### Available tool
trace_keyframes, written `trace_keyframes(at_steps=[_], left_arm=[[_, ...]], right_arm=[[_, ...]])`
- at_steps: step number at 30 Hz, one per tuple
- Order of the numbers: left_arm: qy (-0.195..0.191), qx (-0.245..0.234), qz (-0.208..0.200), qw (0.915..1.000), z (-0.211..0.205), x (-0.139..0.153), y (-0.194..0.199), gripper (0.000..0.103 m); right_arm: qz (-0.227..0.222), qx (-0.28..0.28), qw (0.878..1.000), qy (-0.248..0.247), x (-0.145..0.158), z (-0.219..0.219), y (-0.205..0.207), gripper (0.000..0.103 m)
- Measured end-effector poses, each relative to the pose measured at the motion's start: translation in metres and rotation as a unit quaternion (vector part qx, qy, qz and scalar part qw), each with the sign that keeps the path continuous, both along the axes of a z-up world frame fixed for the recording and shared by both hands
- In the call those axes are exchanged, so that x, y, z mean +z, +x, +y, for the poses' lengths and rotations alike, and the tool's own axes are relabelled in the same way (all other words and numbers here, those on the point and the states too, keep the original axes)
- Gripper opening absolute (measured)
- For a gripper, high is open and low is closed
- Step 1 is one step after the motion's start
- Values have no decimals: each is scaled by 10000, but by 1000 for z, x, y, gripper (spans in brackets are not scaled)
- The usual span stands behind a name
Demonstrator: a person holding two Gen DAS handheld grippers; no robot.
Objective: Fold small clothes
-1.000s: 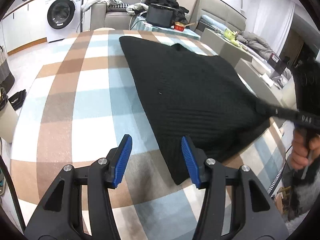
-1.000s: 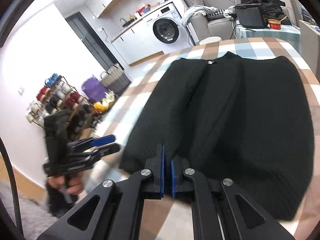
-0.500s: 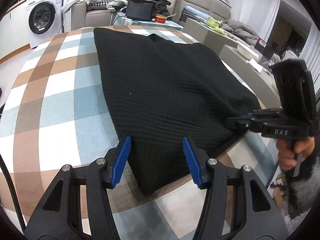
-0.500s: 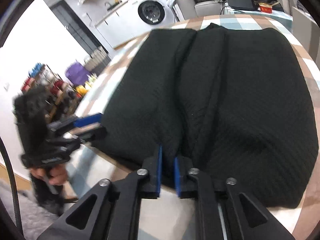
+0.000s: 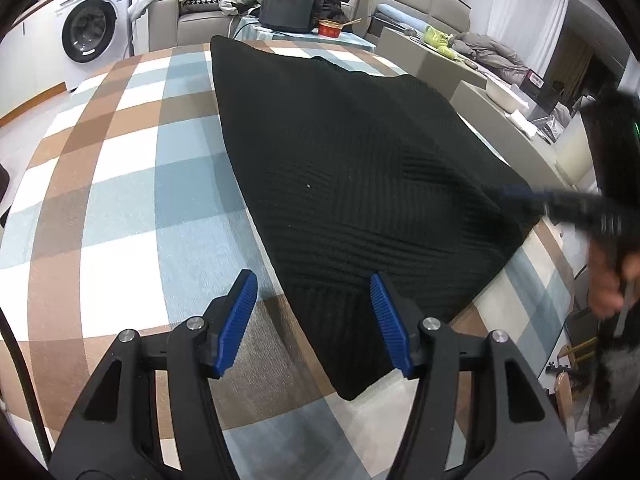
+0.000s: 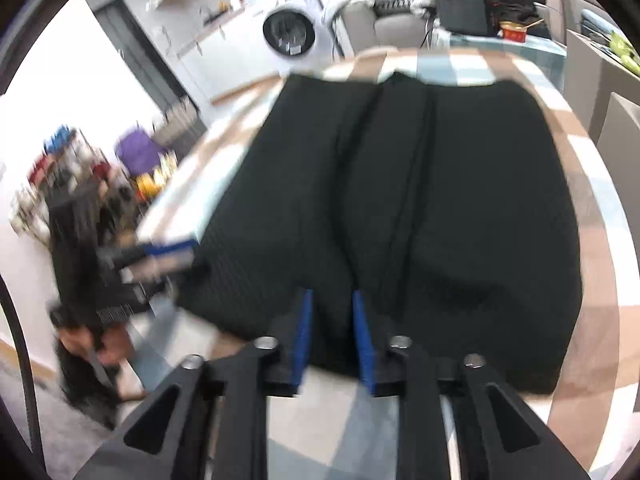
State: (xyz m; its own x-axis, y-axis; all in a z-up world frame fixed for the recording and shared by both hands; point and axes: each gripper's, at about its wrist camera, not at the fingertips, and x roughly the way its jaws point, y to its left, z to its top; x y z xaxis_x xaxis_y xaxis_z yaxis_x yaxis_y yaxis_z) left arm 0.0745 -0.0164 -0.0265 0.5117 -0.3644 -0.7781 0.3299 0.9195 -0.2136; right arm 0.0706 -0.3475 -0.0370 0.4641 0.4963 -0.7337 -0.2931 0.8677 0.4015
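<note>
A black knit garment point(image 5: 360, 184) lies spread on the checked tablecloth point(image 5: 120, 184); it also fills the right wrist view point(image 6: 440, 200). My left gripper point(image 5: 314, 320) is open, its blue pads either side of the garment's near corner, just above the cloth. My right gripper point(image 6: 332, 336) is partly open at the garment's near hem, with a raised fold of fabric between the pads. The right gripper shows blurred in the left wrist view point(image 5: 520, 196) at the garment's right edge. The left gripper shows blurred in the right wrist view point(image 6: 168, 256).
A washing machine point(image 5: 92, 28) stands at the back left. A sofa with clothes and a black box point(image 5: 288, 10) sit behind the table. Grey furniture point(image 5: 480, 88) stands to the right. A rack with colourful items point(image 6: 80, 168) stands left of the table.
My right gripper's jaws have opened from shut on the hem to partly open. My left gripper has moved in over the garment's near corner and stayed open.
</note>
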Motion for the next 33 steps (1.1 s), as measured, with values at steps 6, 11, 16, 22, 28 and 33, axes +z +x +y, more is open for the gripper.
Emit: trace_keyframes(at_steps=[6,11,16,22,28,33], left_arm=[[-18,77,21,10000,5,-1,-3,56],[-43,267,30,9996,16,0,-6,56],[-62,414,29,9991,25,2,-7,56],[-144,388,-41,9991,23,8,-5,57],[-39,292,-40,9996,10,6,-3,57],[-111,315,31,9994,11,1,0,57]], right_arm=[[37,-244,9994,228,-2,16,84,35],[401,-75,9989,250,-25,53,158,36],[-312,73,9995,-21,-3,71,161,6],[-646,-365,9959,-513,19,57,143,7],[271,-434,9986,-123,-22,36,151,22],[262,-20,9987,431,-17,23,82,36]])
